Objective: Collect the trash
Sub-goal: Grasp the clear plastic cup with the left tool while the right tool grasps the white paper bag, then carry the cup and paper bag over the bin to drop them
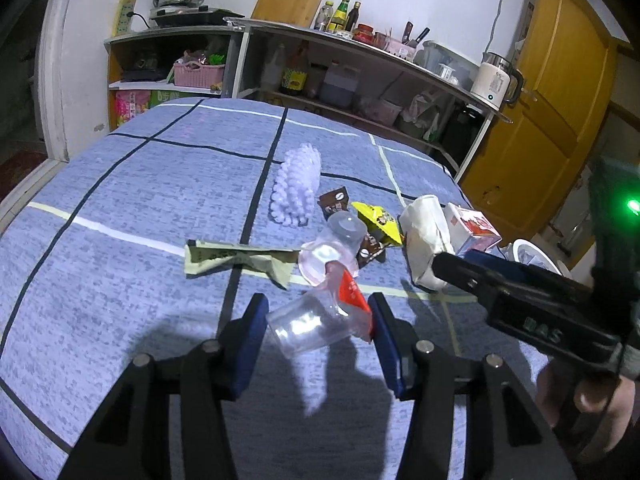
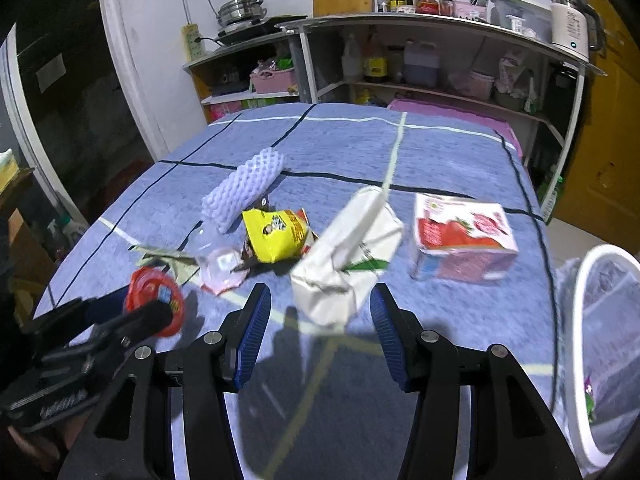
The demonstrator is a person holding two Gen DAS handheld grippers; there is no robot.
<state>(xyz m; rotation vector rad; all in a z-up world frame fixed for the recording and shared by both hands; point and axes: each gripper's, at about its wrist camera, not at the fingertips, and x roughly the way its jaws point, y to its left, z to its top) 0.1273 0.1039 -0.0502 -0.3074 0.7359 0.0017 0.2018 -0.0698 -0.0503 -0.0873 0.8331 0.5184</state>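
Note:
Trash lies on a blue checked tablecloth. My left gripper has its jaws around a clear plastic cup with a red lid, lying on its side; whether they press it is unclear. In the right wrist view the cup's red lid shows beside the left gripper's fingers. My right gripper is open, its pads either side of a crumpled white carton. A yellow snack wrapper, a red-and-white box, a white foam net and a second clear cup lie beyond.
A white mesh bin stands off the table's right edge. A folded green paper and brown wrappers lie on the cloth. Shelves with bottles, a kettle and a pot stand behind the table.

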